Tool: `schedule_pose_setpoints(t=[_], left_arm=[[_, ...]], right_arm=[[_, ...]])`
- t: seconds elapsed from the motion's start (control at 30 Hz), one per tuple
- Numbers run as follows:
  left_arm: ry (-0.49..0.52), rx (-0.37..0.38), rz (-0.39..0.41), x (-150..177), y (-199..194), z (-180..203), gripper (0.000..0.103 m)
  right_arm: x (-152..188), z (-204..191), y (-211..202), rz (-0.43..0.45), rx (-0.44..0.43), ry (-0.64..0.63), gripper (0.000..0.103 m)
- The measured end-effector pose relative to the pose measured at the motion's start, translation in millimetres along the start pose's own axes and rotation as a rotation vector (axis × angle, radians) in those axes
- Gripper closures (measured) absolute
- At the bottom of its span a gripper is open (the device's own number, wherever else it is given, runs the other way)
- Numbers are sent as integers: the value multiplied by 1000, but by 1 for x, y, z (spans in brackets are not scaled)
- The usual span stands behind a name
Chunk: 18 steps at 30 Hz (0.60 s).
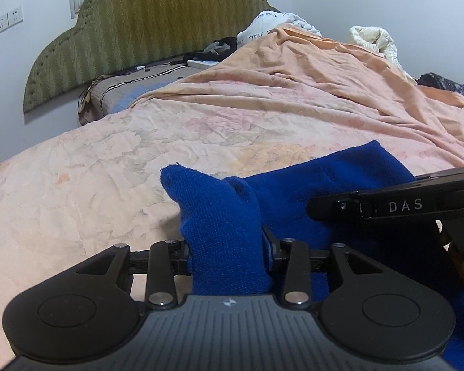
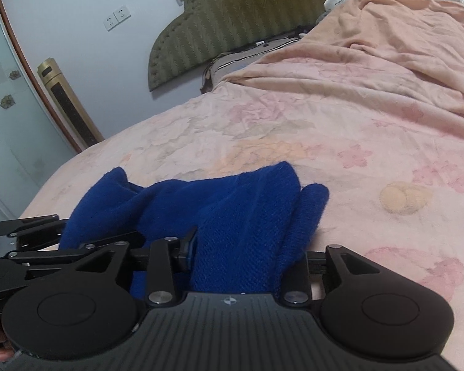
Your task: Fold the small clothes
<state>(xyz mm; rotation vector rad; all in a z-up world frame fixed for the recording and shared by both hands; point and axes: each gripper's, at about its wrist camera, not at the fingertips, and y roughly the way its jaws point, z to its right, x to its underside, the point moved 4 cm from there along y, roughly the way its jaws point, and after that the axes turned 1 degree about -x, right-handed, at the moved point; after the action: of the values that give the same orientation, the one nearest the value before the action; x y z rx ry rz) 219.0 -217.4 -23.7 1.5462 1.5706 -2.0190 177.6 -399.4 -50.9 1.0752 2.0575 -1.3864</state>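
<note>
Both tongs point(image 1: 229, 252) point(image 2: 244, 256) grip one bunched blue knit garment point(image 1: 294, 191) (loosely woven) on the bedsheet point(image 1: 108, 154).

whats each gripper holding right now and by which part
Both hold the blue knit garment over the pink bedspread. The left gripper clamps a bunched fold at its left end; the right gripper clamps bunched fabric at the other end.

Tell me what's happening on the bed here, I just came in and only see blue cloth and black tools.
A person is folding a blue knitted garment on a bed covered with a pink floral sheet. They hold a gripper in each hand. The left gripper has a bunched part of the garment between its fingers, and the right gripper has another part between its own. The garment is crumpled, not yet folded flat.
</note>
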Motion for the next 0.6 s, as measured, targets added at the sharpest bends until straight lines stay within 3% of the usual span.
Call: schedule_pose_setpoints(t=[0.13,0.27,0.4,0.6], left_arm=[[28,-38,6,0,0,2,58],[74,-129,28,1,-5,2,44],[81,-174,24,2,-11,-4,44],[31,-185,0,9,-21,-13,44]], right_arm=[[-2,-2,-1,14,33,-23,55],[-3,0,-6,40,93,-54,49],[-6,6,-16,72,186,-65,37],[-1,15,-47,119,293,-45,32]])
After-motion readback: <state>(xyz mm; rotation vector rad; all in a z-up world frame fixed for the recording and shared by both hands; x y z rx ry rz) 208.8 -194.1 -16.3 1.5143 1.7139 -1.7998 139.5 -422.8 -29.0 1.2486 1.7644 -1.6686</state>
